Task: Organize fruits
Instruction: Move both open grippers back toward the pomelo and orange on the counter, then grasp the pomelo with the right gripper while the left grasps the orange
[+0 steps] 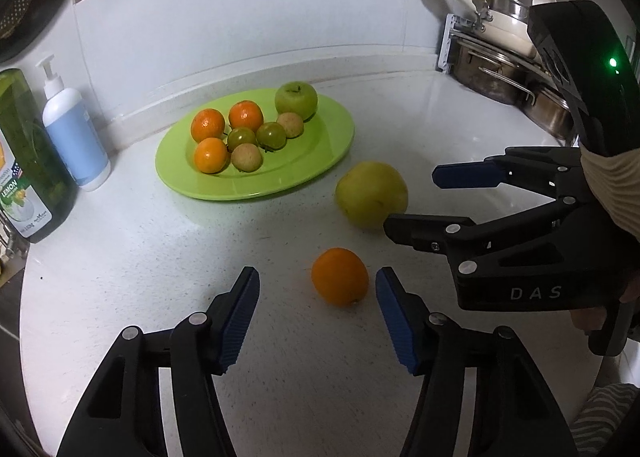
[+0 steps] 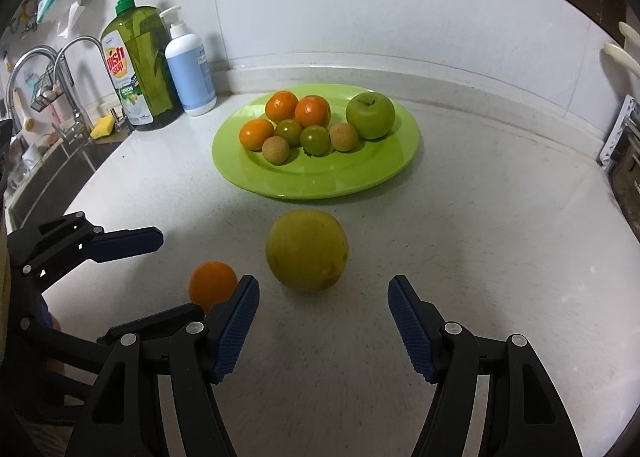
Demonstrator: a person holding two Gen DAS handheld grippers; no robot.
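White speckled worktop (image 2: 460, 257), backsplash along the far edge

Green plate (image 2: 320, 185) sits toward the far edge of the worktop. On it: three small oranges (image 2: 282, 105), two dark green tomatoes (image 2: 315, 140), two tan round fruits (image 2: 275, 150), all clustered and touching; one green apple (image 2: 370, 115), stem dimple up, at the plate's right side just beside the cluster

Off the plate, on the bare worktop nearer the front edge: a large yellow-green fruit (image 2: 307, 250), round, dull skin with faint brown blemishes low down; a loose orange (image 1: 340, 276), smooth, bright, smaller, just beside it and apart from it

Left gripper (image 1: 318, 311): blue ribbed pads apart, nothing clamped; loose orange lies just beyond the tips, closer to the right-hand pad, no contact visible

Right gripper (image 2: 322, 317): pads wide apart, nothing held; yellow-green fruit sits just ahead of the gap, untouched

Far left corner of the worktop: green dish soap bottle (image 2: 138, 69) and white-blue pump bottle (image 2: 188, 69), side by side by the sink (image 2: 52, 173). Far right edge: stacked metal pots (image 1: 504, 69)
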